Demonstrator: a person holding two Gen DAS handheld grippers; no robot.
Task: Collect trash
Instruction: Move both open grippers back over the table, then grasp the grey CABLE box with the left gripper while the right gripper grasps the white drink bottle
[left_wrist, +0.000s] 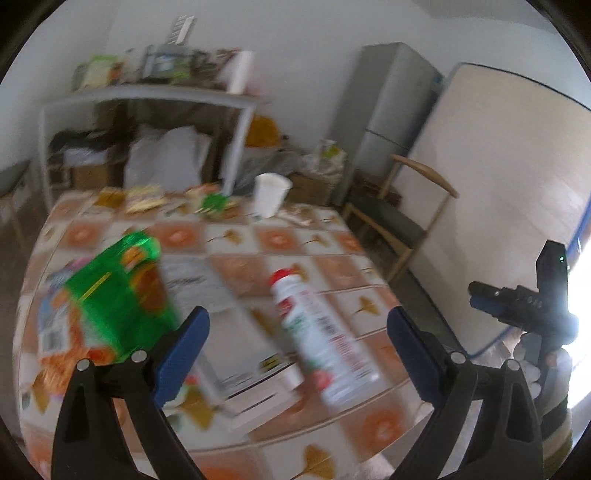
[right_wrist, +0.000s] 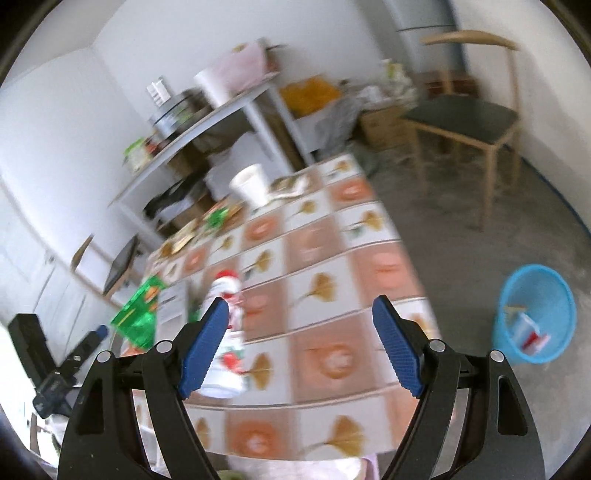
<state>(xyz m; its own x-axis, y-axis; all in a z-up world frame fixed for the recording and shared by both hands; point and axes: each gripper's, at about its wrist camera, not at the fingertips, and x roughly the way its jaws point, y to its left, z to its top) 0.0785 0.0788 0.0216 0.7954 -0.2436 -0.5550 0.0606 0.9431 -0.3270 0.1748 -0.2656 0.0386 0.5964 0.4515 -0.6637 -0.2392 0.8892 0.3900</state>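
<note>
A white bottle with a red cap (left_wrist: 321, 339) lies on the tiled tablecloth (left_wrist: 280, 236), between my left gripper's fingers and a little ahead of them. My left gripper (left_wrist: 297, 325) is open and empty. A green snack bag (left_wrist: 125, 295) lies to its left over other wrappers. A white paper cup (left_wrist: 269, 194) stands at the far side, with several wrappers (left_wrist: 144, 197) beside it. My right gripper (right_wrist: 301, 317) is open and empty above the table's near edge, with the bottle (right_wrist: 227, 350) by its left finger. A blue bin (right_wrist: 533, 314) with some trash stands on the floor to the right.
A white box (left_wrist: 240, 369) lies under the bottle. A wooden chair (right_wrist: 469, 118) stands beyond the table. A grey shelf (left_wrist: 147, 96) with clutter, bags and cardboard boxes lines the far wall. A fridge (left_wrist: 391, 107) and a leaning mattress (left_wrist: 498, 184) stand at right.
</note>
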